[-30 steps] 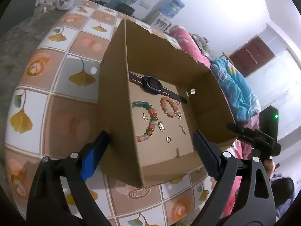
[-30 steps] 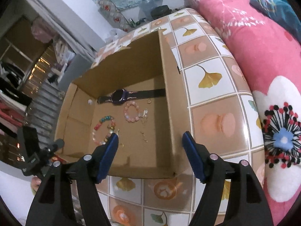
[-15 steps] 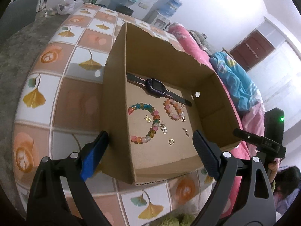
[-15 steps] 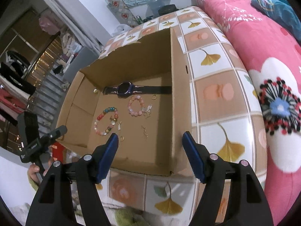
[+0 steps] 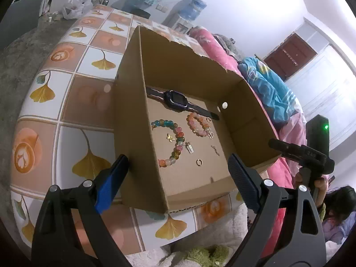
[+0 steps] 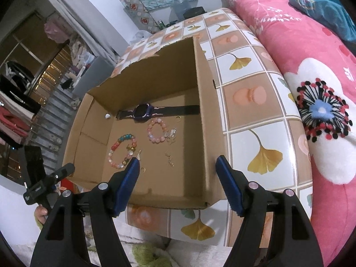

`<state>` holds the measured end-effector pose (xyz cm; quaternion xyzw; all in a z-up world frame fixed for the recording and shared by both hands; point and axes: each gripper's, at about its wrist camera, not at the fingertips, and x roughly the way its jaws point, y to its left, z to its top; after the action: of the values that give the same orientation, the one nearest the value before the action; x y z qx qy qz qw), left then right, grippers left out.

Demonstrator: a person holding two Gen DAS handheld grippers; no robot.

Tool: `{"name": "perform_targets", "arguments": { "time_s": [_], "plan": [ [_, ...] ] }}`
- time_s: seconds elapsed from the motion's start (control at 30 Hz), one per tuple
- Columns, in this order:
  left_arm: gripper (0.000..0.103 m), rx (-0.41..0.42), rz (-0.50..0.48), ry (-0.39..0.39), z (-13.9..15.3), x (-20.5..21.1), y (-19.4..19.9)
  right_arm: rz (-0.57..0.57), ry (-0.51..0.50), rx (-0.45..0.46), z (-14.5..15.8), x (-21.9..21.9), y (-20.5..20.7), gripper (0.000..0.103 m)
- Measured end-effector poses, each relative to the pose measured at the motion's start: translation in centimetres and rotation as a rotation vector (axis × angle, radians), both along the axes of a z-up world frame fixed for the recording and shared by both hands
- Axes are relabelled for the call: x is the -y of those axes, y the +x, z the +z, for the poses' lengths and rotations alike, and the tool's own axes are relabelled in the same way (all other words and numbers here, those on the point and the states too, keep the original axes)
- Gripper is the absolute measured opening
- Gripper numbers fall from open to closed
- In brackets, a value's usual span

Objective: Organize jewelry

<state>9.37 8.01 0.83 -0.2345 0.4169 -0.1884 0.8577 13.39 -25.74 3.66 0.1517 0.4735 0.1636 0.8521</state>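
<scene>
Item 1. Left gripper (image 5: 178, 173): nearest the lens, at 6 o'clock in the left wrist view. Jaws spread wide, straddling the near left corner of the box; nothing held, and contact with the cardboard cannot be told.

Item 2. Right gripper (image 6: 178, 175): at 6 o'clock in the right wrist view. Jaws spread wide over the near right corner of the box; nothing between the pads, nothing gripped.

Item 3. Cardboard box (image 5: 133, 133): open-topped, standing on the tiled table (image 5: 89, 102), just past both grippers. It holds all the jewelry.

Item 4. Contents, near to far in the left wrist view:
- gold ring (image 5: 199, 162), loose, nearest the front wall, toward 5 o'clock of the floor;
- small gold charms (image 5: 189, 148), scattered mid-floor;
- multicolour bead bracelet (image 5: 175, 142), at 9 o'clock of the floor, beside the left wall;
- pink bead bracelet (image 5: 198, 125), just beyond, toward 1 o'clock;
- smartwatch (image 5: 175, 99), strap laid flat along the far wall at 12 o'clock.

Item 5. Step in hand, as judged: approach, with no piece picked yet. The next move calls for one gripper to dip over the front wall and narrow its jaws well down, since every piece is small and lies flat.
</scene>
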Motion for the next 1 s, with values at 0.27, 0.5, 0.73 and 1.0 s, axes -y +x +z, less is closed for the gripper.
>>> {"name": "perform_targets", "arguments": {
  "time_s": [0.27, 0.5, 0.73, 1.0],
  "plan": [
    [0.086, 0.126, 0.043, 0.042, 1.9, -0.2, -2.1, -0.042, -0.037, 0.053, 0.2, 0.3, -1.8, 0.072],
    [0.092, 0.261, 0.018, 0.195, 5.3, 2.3, -6.4, -0.130, -0.128, 0.201, 1.6, 0.7, -6.1, 0.082],
    [0.095, 0.360, -0.017, 0.249, 7.0, 5.4, -9.1, -0.164, -0.211, 0.319, 3.5, -0.2, -10.5, 0.093],
    [0.095, 0.340, -0.030, 0.252, 7.3, 8.8, -9.4, -0.207, -0.327, 0.460, 5.3, -1.8, -14.8, 0.096]
  ]
}}
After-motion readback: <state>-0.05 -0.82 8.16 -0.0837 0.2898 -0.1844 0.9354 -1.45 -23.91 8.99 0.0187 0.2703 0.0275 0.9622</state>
